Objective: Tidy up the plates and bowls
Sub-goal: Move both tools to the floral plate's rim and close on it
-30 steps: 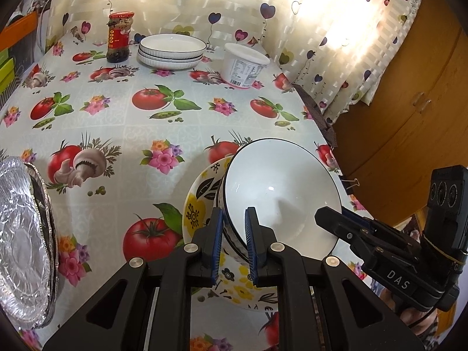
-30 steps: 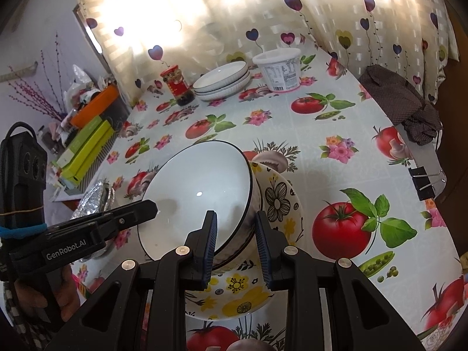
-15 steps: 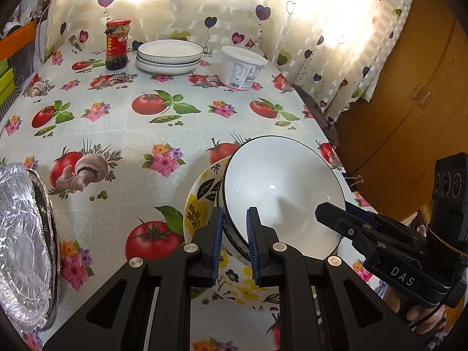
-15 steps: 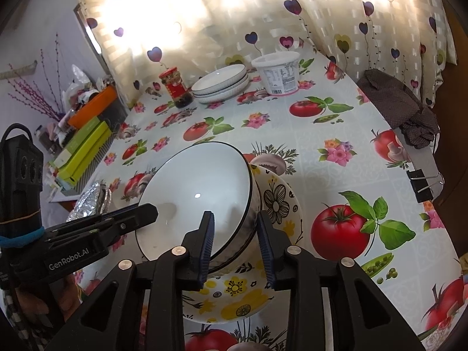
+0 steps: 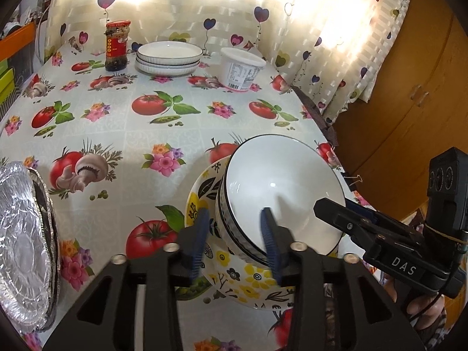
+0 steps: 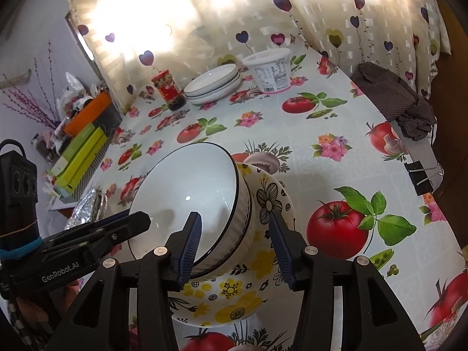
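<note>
Both claws, left claw (image 5: 235,241) and right claw (image 6: 235,245), are opening around the white bowl stack (image 5: 280,196) on the floral plate (image 6: 263,286), and should back straight off its rim without nudging.

You see a glossy white glazed bowl (image 5: 280,193) with ribbed outer wall, on a glossy patterned ceramic plate (image 6: 263,289). Tablecloth (image 5: 117,122): smooth, faintly shiny plastic. Foil tray (image 5: 20,245): crinkled, reflective metal. Cabinet (image 5: 409,102): smooth satin wood. Tub (image 6: 270,70): matt plastic.
</note>
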`<state>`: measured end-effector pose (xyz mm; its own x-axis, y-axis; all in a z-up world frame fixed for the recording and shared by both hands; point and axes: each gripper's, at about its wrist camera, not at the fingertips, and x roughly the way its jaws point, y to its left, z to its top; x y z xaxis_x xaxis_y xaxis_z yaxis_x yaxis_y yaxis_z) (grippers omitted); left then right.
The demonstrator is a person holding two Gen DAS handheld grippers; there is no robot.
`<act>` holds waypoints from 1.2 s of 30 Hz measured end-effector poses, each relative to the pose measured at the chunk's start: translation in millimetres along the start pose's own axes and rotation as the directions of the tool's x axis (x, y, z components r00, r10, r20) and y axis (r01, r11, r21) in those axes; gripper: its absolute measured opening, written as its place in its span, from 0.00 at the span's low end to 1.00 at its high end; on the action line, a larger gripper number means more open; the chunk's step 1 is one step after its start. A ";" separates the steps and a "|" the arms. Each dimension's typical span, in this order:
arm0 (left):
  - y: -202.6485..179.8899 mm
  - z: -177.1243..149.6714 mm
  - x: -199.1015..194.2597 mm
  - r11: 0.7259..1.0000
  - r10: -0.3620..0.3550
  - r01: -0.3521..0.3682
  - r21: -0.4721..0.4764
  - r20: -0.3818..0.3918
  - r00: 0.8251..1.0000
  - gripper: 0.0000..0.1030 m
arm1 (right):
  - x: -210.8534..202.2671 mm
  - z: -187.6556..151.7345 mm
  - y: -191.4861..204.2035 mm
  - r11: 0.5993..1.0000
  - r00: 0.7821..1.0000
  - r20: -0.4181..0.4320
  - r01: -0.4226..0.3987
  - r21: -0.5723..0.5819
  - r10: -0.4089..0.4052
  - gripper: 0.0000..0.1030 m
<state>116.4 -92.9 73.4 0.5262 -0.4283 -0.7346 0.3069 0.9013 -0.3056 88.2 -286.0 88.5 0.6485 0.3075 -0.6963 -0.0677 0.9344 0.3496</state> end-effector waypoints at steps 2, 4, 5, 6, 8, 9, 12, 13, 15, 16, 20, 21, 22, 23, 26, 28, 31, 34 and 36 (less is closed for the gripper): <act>0.0 -0.1 -2.2 1.000 -0.007 0.007 0.002 0.008 1.000 0.42 | -0.9 -0.8 -0.4 1.000 1.000 0.007 0.005 0.000 -0.005 0.48; 1.1 0.4 -3.9 1.000 -0.002 0.002 0.001 0.013 1.000 0.42 | -2.0 -1.5 -0.8 1.000 1.000 0.015 0.005 0.000 -0.005 0.49; 1.6 0.2 -5.0 1.000 0.002 -0.002 0.000 0.017 1.000 0.42 | -2.8 -1.2 -1.2 1.000 1.000 0.021 0.005 0.000 -0.005 0.49; 2.1 0.0 -6.7 1.000 0.008 -0.008 0.000 0.023 1.000 0.42 | -4.3 -1.6 -1.6 1.000 1.000 0.027 0.007 -0.002 -0.006 0.50; 2.6 -0.2 -10.1 1.000 0.015 -0.015 0.002 0.035 0.999 0.42 | -8.8 -1.0 -3.3 1.000 0.999 0.051 0.018 -0.003 -0.018 0.52; 3.3 -0.4 -12.4 1.000 0.017 -0.017 0.002 0.043 0.999 0.42 | -11.4 -1.3 -4.5 1.000 0.998 0.062 0.022 -0.001 -0.022 0.53; 4.7 -1.8 -20.2 0.999 0.051 -0.052 0.007 0.075 0.996 0.42 | -17.4 -0.2 -9.1 1.000 0.996 0.086 0.024 0.008 -0.024 0.56; 4.6 -2.2 -22.6 0.998 0.067 -0.069 0.015 0.086 0.994 0.42 | -18.7 0.0 -11.3 1.000 0.996 0.090 0.027 0.012 -0.028 0.57; 6.8 -2.7 -27.2 0.997 0.072 -0.073 0.012 0.100 0.992 0.42 | -20.2 -0.2 -15.3 0.999 0.995 0.094 0.034 0.020 -0.035 0.58; 8.7 -2.6 -28.3 0.998 0.069 -0.070 0.007 0.101 0.993 0.42 | -20.8 -0.5 -17.4 0.999 0.995 0.096 0.037 0.024 -0.040 0.58; 14.5 -5.5 -29.8 0.996 0.085 -0.084 -0.007 0.107 0.991 0.42 | -23.8 -3.5 -24.8 0.999 0.994 0.102 0.036 0.041 -0.040 0.62; 15.9 -6.7 -29.4 0.996 0.091 -0.090 -0.008 0.106 0.990 0.42 | -25.3 -4.1 -26.0 0.999 0.994 0.106 0.035 0.042 -0.039 0.62; 18.0 -8.1 -28.5 0.995 0.103 -0.103 -0.008 0.102 0.989 0.42 | -27.6 -4.6 -26.5 0.998 0.992 0.113 0.044 0.039 -0.048 0.62; 19.6 -9.9 -28.5 0.994 0.113 -0.112 -0.011 0.102 0.988 0.42 | -30.6 -5.1 -26.9 0.998 0.990 0.126 0.054 0.035 -0.058 0.62; 25.6 -14.5 -29.6 0.993 0.114 -0.112 -0.023 0.107 0.988 0.42 | -37.7 -5.5 -29.1 0.998 0.988 0.144 0.045 0.035 -0.050 0.63; 29.6 -18.0 -29.3 0.992 0.124 -0.123 -0.022 0.109 0.986 0.42 | -41.4 -6.0 -31.8 0.998 0.986 0.153 0.057 0.039 -0.062 0.62; 37.8 -24.7 -24.3 0.991 0.126 -0.123 -0.044 0.080 0.989 0.42 | -42.5 -8.3 -39.3 0.995 0.984 0.152 0.086 0.055 -0.094 0.63; 41.6 -30.9 -17.9 0.993 0.105 -0.101 -0.057 0.055 0.993 0.42 | -33.5 -12.9 -47.3 0.989 0.984 0.117 0.128 0.068 -0.135 0.62; 43.2 -32.8 -13.5 0.994 0.080 -0.077 -0.072 0.039 0.996 0.42 | -26.8 -16.6 -49.3 0.990 0.986 0.096 0.129 0.063 -0.134 0.63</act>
<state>96.5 -46.0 50.3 0.5793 -0.3574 -0.7326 0.2079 0.9338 -0.2912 61.6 -337.3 79.5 0.7213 0.1606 -0.6737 0.0645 0.9530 0.2961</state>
